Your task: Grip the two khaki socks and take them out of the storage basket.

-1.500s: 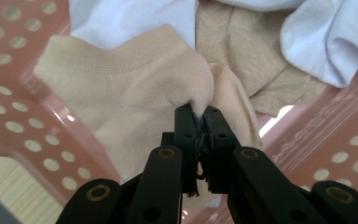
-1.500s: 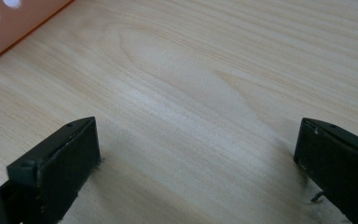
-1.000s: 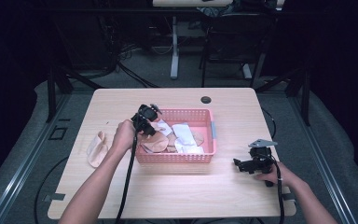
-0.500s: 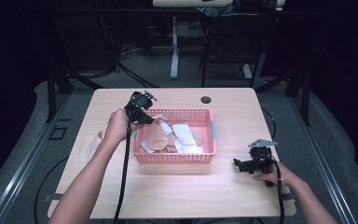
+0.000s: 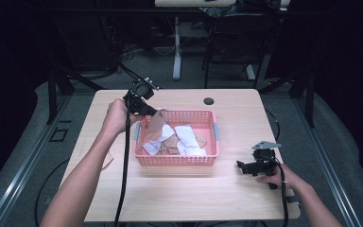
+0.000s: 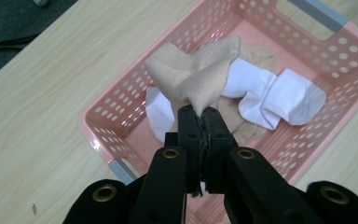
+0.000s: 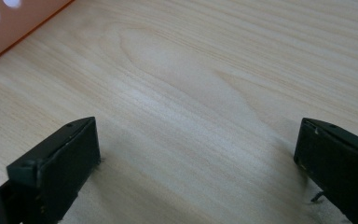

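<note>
While held clear above the near-left corner of the pink basket (image 5: pixel 176 160), beige sock (image 6: pixel 196 74) noted pinched by one edge in the left gripper (image 6: pixel 201 122), jaws clamped tight on the fabric with no gap between them. Sock hanging free over the basket's left end in the high view, lifted off the pile and touching nothing below so far as can be told. Step in hand judged as removal: one sock being drawn out of the basket toward the table's left side. Remaining contents: white socks (image 6: pixel 279 95) and further beige pieces lying loose on the basket floor. Another beige item (image 5: pixel 107 161) seen on the table (image 5: pixel 227 198) left of the basket, partly behind the forearm. Next move judged to call for carrying the sock leftward past the basket wall, lowering it beside that item, then releasing. Risk: trailing end catching the rim. Right gripper (image 5: pixel 248 167) resting on the table right of the basket, well apart from it; jaws spread wide in the right gripper view, fingers (image 7: pixel 58 163) holding nothing, bare wood between them.
</note>
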